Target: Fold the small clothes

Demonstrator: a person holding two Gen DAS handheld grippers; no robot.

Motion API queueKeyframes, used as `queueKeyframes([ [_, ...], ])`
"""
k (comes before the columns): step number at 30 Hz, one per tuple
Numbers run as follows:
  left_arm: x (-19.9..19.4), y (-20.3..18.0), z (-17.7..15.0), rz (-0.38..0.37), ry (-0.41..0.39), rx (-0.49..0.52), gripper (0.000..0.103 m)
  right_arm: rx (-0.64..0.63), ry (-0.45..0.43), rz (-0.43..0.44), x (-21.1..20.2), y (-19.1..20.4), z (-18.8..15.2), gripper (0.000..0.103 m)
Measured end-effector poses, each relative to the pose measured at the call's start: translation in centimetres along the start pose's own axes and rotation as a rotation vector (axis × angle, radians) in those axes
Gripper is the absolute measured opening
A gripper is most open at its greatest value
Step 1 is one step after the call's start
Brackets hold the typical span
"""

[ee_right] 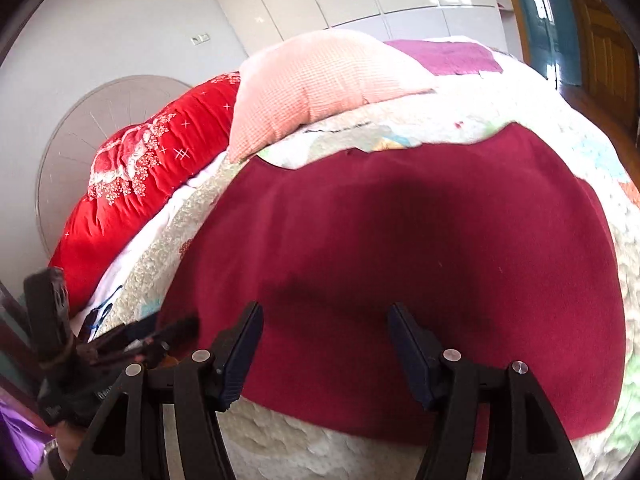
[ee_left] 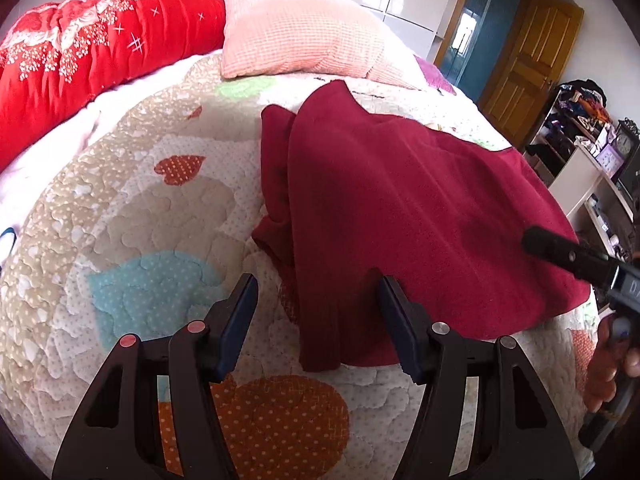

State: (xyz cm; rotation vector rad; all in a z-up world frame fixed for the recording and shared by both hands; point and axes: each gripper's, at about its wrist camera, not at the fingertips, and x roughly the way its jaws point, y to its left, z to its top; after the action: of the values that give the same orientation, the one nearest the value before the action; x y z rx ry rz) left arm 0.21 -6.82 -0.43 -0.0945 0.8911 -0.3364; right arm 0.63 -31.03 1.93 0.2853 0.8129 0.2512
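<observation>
Maroon garment lies flat; both tools gape, gripping nothing.

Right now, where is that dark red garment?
The dark red garment lies spread on the heart-patterned quilt, just below the pink pillow, filling the middle of both views in front of both open grippers.

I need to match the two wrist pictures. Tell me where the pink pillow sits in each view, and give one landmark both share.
Left wrist: the pink pillow lies top centre, at the far end of the bed, beyond the maroon garment.
Right wrist: the pillow lies upper centre-left, again beyond the garment.
Shared landmark: the red quilt, directly left of the pillow in both.
</observation>
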Motion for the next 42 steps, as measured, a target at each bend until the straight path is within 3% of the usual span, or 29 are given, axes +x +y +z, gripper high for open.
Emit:
queueKeyframes([
  [2, 0.2, 0.1, 0.0, -0.007, 0.004, -0.008, 0.063, -0.012, 0.008, -0.005, 1.2, 0.1, 0.4, 0.062],
  [6, 0.5, 0.6, 0.0, -0.017, 0.013, -0.037, 0.069, -0.053, 0.059, -0.056, 4.7, 0.0, 1.3, 0.052],
  [13, 0.7, 0.7, 0.0, -0.020, 0.012, -0.038, 0.071, -0.154, 0.022, -0.035, 6.8, 4.2, 5.4, 0.051],
  [17, 0.7, 1.2, 0.1, -0.042, 0.020, -0.058, 0.071, -0.269, 0.063, -0.080, 10.7, 7.0, 7.2, 0.035],
  [28, 1.0, 2.0, 0.3, -0.077, 0.034, -0.098, 0.072, -0.245, 0.167, -0.104, 19.1, 7.8, 10.3, 0.035],
  [42, 1.5, 1.6, 0.4, -0.067, 0.027, -0.081, 0.074, -0.183, 0.127, -0.028, 18.1, 6.7, 10.0, 0.040],
])
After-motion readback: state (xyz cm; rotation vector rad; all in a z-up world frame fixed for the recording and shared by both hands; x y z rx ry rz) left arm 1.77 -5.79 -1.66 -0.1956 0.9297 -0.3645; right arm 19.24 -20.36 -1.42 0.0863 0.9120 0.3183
